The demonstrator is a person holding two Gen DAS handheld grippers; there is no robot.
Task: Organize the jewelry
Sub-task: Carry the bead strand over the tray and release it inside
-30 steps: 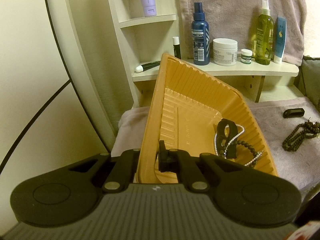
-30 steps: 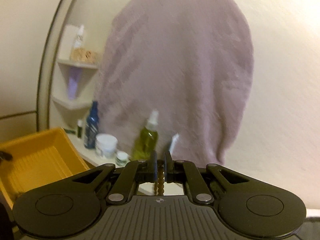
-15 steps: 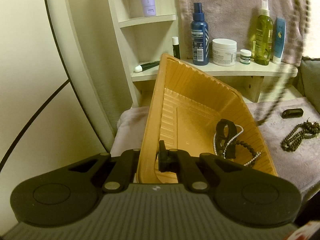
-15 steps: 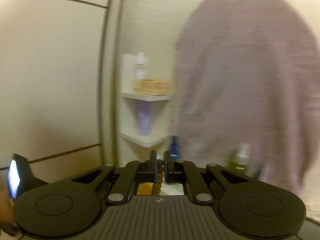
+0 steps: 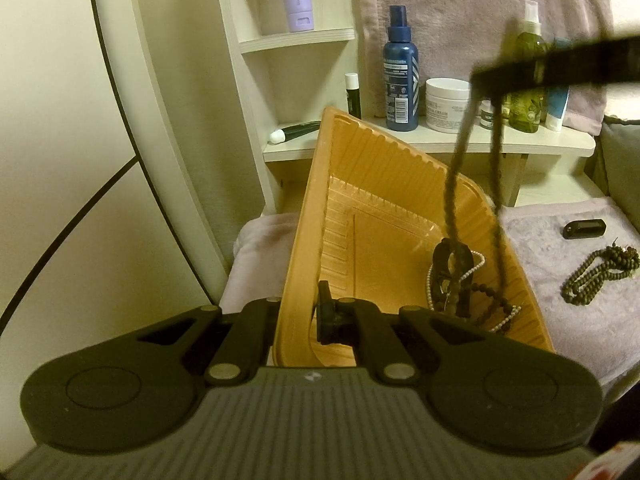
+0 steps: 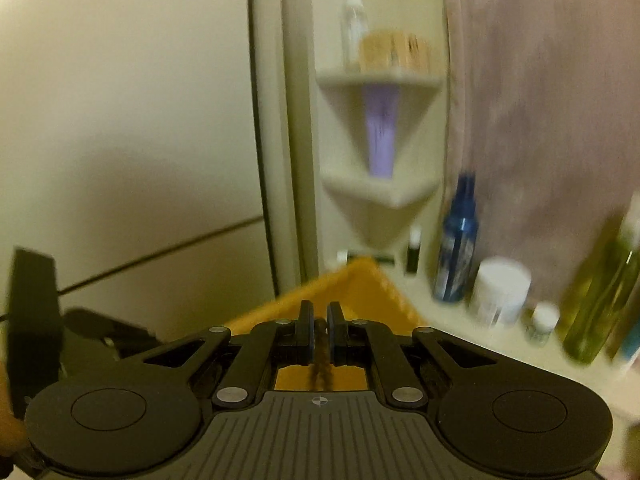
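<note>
Left gripper (image 5: pixel 308 316) clamped on the near wall of a ribbed orange plastic tray (image 5: pixel 360 184), tilting it up off the mauve towel-covered surface (image 5: pixel 560 248). Inside the tray, at its low right corner, a black clip (image 5: pixel 450 260) tangled with a white pearl strand (image 5: pixel 430 284) and a dark bead bracelet (image 5: pixel 488 300).

Right gripper (image 6: pixel 319 330) pinched shut on a long dark brown bead necklace (image 5: pixel 454 184), strand caught between the fingers (image 6: pixel 306 330) and dangling blurred over the tray's right side, lower end down among the pieces inside. Seen from the left wrist as a black bar at upper right.

On the towel right of the tray, apart from it: a coiled olive-brown bead string (image 5: pixel 600 272) and a small black oblong piece (image 5: pixel 584 228)
</note>
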